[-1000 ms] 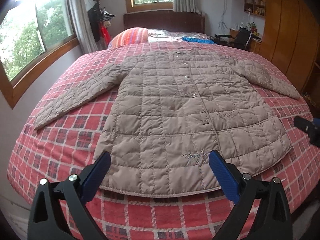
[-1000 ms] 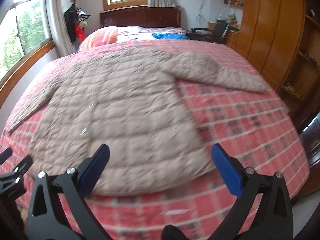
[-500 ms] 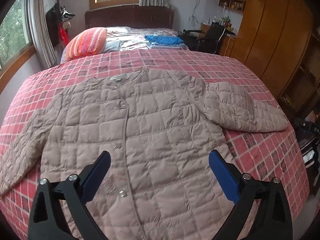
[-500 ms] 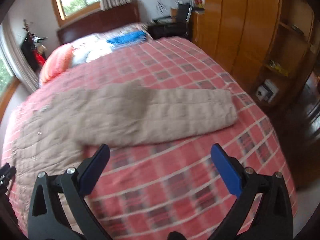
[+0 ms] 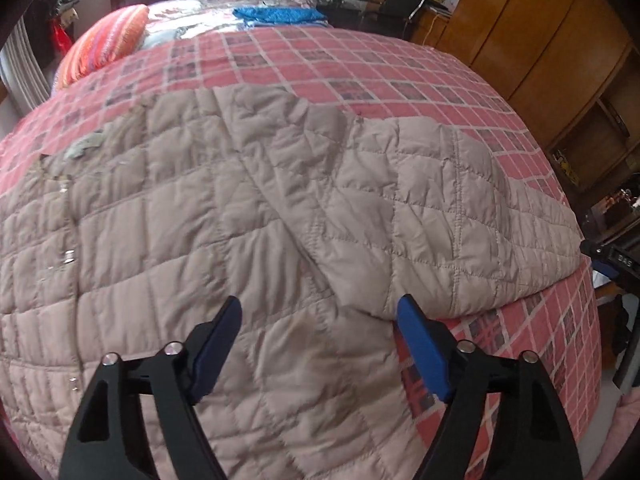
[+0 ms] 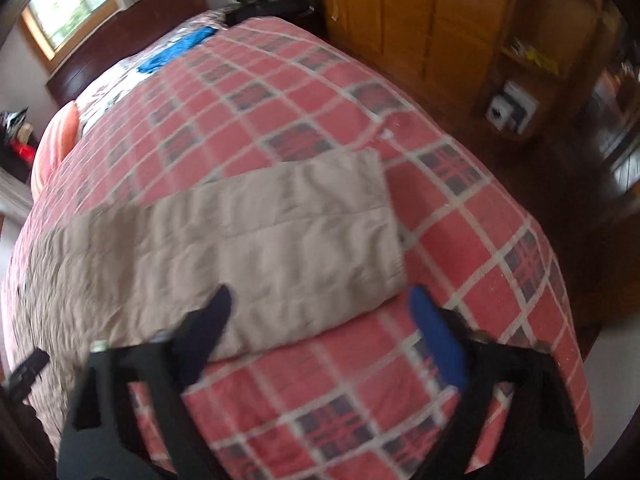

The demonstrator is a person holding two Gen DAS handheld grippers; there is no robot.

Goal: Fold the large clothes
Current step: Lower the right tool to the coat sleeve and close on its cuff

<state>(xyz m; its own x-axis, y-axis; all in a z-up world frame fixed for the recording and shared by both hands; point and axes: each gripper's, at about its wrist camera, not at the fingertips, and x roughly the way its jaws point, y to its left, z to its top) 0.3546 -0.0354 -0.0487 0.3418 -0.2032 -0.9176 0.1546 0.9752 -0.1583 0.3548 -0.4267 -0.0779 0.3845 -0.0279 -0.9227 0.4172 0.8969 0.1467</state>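
Observation:
A large beige quilted coat (image 5: 200, 216) lies flat, front up, on the red plaid bedspread (image 5: 360, 64). Its right sleeve (image 5: 460, 216) stretches toward the bed's right edge. My left gripper (image 5: 320, 316) hovers open just above the coat where the sleeve meets the body, with nothing between its fingers. In the right wrist view the same sleeve (image 6: 260, 248) runs across the bed and its cuff end (image 6: 380, 208) lies nearest me. My right gripper (image 6: 320, 300) is open low over the sleeve near the cuff, holding nothing. That view is blurred.
An orange striped pillow (image 5: 104, 44) and a folded blue cloth (image 5: 280, 14) lie at the head of the bed. Wooden wardrobes and shelves (image 5: 560, 60) stand along the right side. Dark floor (image 6: 580, 184) shows past the bed's right edge.
Both grippers have moved right and lower toward the coat's right sleeve. The left one has closed in on the armpit area, the right one on the cuff end. Both stay open.

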